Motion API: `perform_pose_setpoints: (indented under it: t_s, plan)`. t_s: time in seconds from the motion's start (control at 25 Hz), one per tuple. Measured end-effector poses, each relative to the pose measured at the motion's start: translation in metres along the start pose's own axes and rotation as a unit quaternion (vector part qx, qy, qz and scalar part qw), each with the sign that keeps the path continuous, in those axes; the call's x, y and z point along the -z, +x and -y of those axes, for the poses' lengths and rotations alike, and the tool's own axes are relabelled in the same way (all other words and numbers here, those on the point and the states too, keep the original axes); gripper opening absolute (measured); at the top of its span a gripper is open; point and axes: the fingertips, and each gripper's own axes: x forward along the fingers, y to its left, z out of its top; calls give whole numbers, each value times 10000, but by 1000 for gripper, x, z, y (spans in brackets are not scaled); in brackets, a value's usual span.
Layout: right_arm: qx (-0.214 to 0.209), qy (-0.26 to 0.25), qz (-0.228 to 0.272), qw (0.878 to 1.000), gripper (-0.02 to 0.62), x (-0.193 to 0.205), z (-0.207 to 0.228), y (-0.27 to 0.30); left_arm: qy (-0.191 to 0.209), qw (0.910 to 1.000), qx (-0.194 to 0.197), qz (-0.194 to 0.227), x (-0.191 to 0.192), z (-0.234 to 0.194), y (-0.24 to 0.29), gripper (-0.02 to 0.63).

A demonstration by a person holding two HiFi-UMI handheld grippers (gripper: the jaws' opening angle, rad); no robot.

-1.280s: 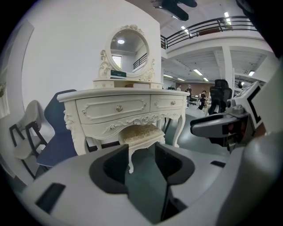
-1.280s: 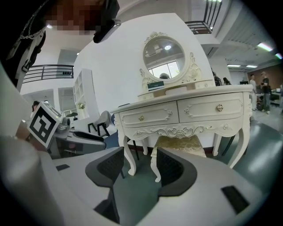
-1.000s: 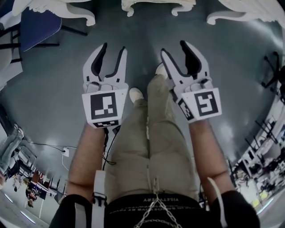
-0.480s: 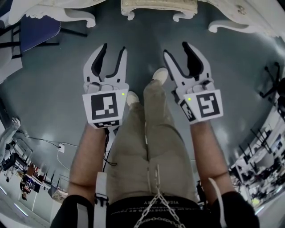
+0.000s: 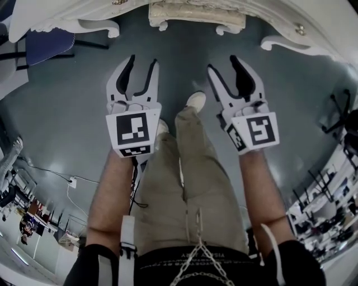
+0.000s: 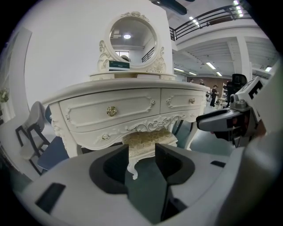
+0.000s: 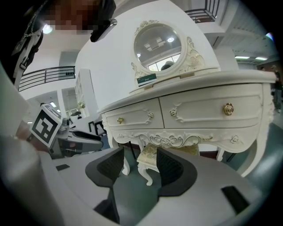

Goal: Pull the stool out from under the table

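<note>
A cream stool (image 5: 196,15) with a patterned cushion and carved legs sits tucked under the white dressing table (image 5: 84,14) at the top of the head view. Both grippers hover over the grey floor short of it, side by side. My left gripper (image 5: 142,60) is open and empty, and so is my right gripper (image 5: 222,62). In the left gripper view the stool (image 6: 149,140) shows beyond the open jaws (image 6: 141,152), under the table's drawers (image 6: 128,110). In the right gripper view the stool (image 7: 148,154) stands past the parted jaws (image 7: 140,161).
A blue chair (image 5: 47,42) stands left of the table. An oval mirror (image 6: 132,37) tops the table. A cable and socket strip (image 5: 72,181) lie on the floor at left. The person's legs and white shoe (image 5: 196,100) are between the grippers. An office chair (image 5: 341,117) is at right.
The table and stool have come further into the head view from the top as the person stepped forward. Both grippers are nearer the stool, jaws unchanged.
</note>
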Motion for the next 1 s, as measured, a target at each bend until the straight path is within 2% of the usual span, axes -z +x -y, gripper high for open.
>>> perform_pose_setpoints:
  t_s: [0.24,0.4,0.6,0.76,1.0]
  plan:
    - [-114,-213,-136,9996,209,-8,22,2,127,9997,-194,-86,-9,-3,12,176]
    - [-79,-418,-207,9989,209,-2,46,12,221,9991,-236,-265,4,-3,36,176]
    - [142,-443,-335,9984,209,15,70,20,440,9984,-90,-351,14,0,57,176]
    - [295,-554,-608,9962,212,38,84,30,422,9979,48,-495,30,3,78,176]
    - [330,-764,-949,9920,222,63,101,51,529,9964,0,-665,52,-8,116,176]
